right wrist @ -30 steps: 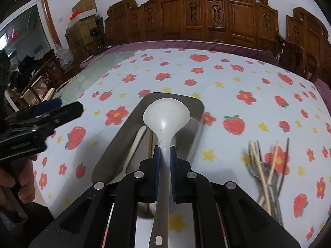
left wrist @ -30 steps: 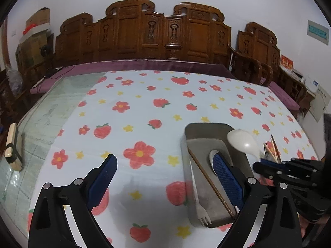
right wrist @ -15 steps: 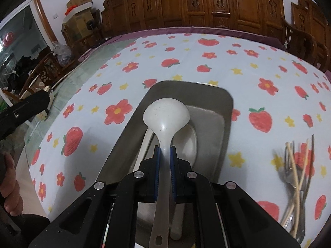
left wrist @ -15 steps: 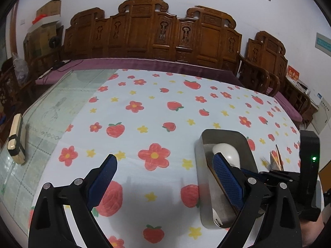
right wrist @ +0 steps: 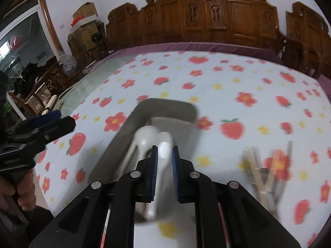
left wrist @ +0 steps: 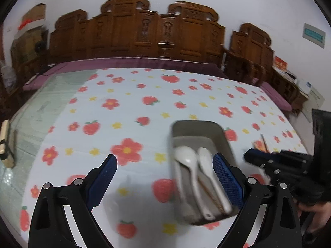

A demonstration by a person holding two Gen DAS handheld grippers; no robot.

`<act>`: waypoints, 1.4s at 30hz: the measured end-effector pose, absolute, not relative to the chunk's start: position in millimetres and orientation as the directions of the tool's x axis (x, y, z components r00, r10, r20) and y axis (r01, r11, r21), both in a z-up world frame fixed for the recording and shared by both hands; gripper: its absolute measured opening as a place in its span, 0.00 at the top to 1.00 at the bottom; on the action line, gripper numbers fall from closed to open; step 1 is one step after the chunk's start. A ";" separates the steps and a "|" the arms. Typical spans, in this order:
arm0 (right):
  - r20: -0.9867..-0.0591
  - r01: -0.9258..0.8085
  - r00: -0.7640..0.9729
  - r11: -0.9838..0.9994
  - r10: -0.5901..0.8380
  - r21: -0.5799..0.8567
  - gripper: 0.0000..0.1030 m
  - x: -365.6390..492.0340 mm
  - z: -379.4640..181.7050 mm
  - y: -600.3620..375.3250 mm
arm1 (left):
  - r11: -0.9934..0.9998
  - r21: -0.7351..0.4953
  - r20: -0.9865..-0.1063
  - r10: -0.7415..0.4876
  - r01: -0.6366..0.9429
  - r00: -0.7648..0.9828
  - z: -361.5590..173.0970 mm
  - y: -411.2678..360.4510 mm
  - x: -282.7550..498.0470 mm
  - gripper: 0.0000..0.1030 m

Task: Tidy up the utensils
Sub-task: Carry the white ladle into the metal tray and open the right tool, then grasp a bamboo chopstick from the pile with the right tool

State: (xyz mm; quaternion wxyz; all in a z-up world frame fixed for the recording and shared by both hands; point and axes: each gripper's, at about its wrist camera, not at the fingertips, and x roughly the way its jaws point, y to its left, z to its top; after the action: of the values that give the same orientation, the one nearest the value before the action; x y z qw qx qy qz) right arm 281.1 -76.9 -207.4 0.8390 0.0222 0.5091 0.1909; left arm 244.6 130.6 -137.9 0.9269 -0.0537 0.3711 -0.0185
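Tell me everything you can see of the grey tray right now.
The tray is a grey, dull metal-looking oblong with rounded corners and raised, sloping walls. It sits flat on the flowered cloth, its long side running away from both cameras. Inside lie two white spoons: a ladle and a smaller spoon, bowls at the far end, with a chopstick between them; motion blur hides anything else. In the left wrist view the left gripper's right finger overlaps its right wall; whether they touch is unclear.

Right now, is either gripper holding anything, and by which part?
Nothing is held. The left gripper is wide open; the right gripper's jaws have just been opening, and the white ladle lies in the tray.
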 end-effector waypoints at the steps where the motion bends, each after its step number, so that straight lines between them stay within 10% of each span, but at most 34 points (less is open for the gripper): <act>1: -0.846 -0.298 0.416 0.929 0.334 0.220 0.85 279.3 -203.7 -84.7 | 0.993 -0.115 -0.688 -0.086 0.009 0.721 -138.3 122.2 244.9 0.13; 42: -0.899 -0.306 0.359 0.942 0.251 0.141 0.95 212.5 -252.4 -207.6 | 0.962 -0.037 -0.718 -0.215 0.272 0.662 -178.3 -37.0 226.9 0.13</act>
State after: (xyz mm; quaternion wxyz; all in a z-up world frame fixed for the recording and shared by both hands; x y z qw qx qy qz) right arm 212.5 -207.6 -252.4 0.8240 -0.0254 0.5402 0.1691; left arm 226.9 -37.0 -178.3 0.9109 0.0368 0.3886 -0.1335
